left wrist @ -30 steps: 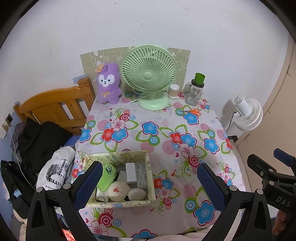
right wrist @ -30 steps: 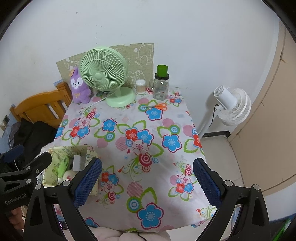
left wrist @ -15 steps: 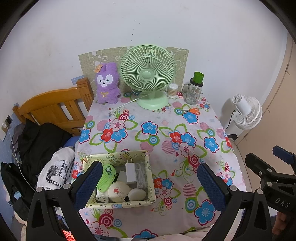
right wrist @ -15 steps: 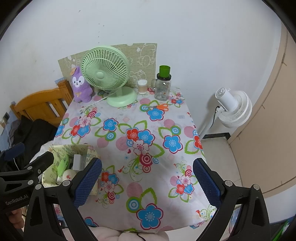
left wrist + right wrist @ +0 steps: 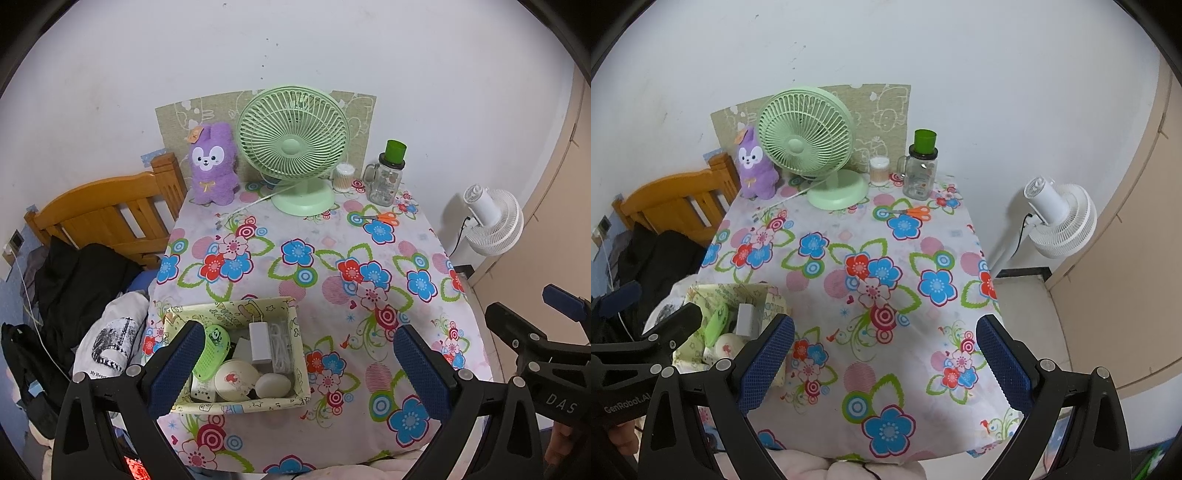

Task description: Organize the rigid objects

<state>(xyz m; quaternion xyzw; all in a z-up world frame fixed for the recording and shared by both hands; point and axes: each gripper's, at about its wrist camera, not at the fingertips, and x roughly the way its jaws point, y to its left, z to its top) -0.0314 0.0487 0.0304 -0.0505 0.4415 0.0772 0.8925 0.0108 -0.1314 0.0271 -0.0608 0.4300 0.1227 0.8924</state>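
Floral table [image 5: 295, 266] holds a box [image 5: 236, 404], partly hidden by wide-apart left hand-held gripper [image 5: 295, 363]; right hand-held gripper [image 5: 884, 360] equally spread.

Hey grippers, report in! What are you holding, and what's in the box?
Left gripper open, empty. Right gripper open, empty. Box at table's near left corner, holding white charger, green case, round white pieces. Nothing in the way.

1. "DAS" stands in pale letters on the black body of the right gripper [image 5: 557, 397], seen at the edge of the left wrist view.
2. "GenRobot.AI" stands on the black body of the left gripper [image 5: 626, 398], seen in the right wrist view.
3. "My Heart" begins a small line on the white printed garment [image 5: 107, 347]; the rest is too small to read.
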